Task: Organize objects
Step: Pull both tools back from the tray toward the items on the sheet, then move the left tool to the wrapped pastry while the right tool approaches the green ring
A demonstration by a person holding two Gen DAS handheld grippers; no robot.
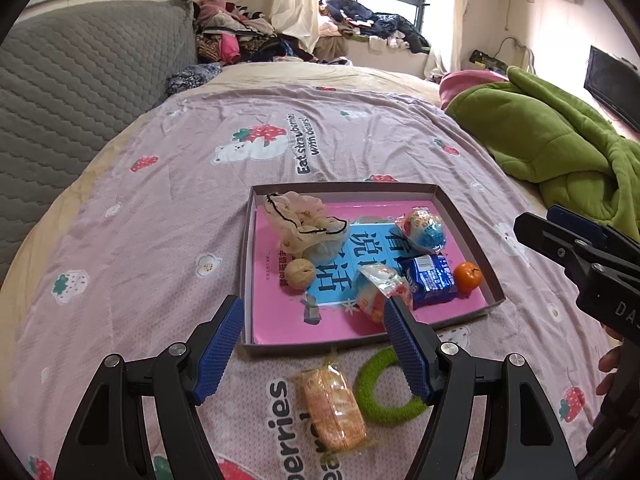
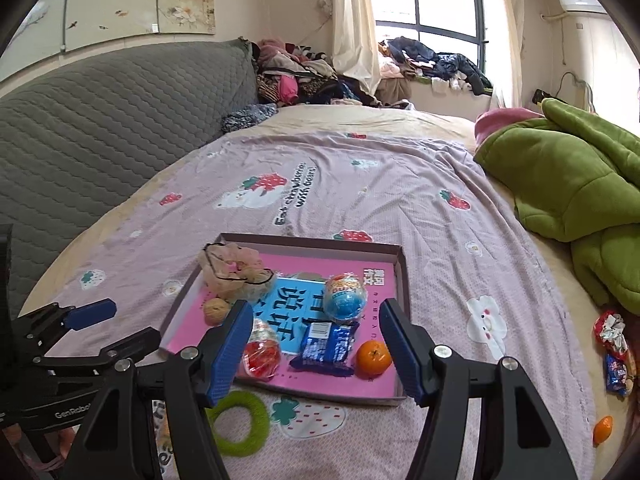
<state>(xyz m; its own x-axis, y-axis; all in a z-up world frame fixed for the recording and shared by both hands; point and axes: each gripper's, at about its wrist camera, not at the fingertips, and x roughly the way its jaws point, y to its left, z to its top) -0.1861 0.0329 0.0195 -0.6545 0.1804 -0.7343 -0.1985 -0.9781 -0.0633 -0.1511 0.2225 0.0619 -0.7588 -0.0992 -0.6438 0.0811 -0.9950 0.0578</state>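
A shallow cardboard box [image 1: 466, 218] [image 2: 403, 280] lies on the bed with a pink book in its bottom. In it are a mesh pouch [image 1: 300, 220], a walnut [image 1: 301, 274], two wrapped balls [image 1: 422, 226] [image 1: 378, 294], a blue snack pack [image 1: 432, 280] [image 2: 326, 344] and a tangerine [image 1: 467, 276] [image 2: 373, 354]. In front of the box lie an orange wrapped snack [image 1: 334, 408] and a green ring [image 1: 380, 396] [image 2: 238, 424]. My left gripper [image 1: 316, 348] is open and empty above them. My right gripper [image 2: 314, 350] is open and empty over the box's near edge.
A green blanket [image 1: 560, 140] [image 2: 580, 196] lies on the bed's right side. More snack packs [image 2: 614, 348] and a second tangerine [image 2: 603, 430] lie at the right edge. A grey headboard [image 1: 80, 92] is at left, with piled clothes [image 1: 248, 36] beyond.
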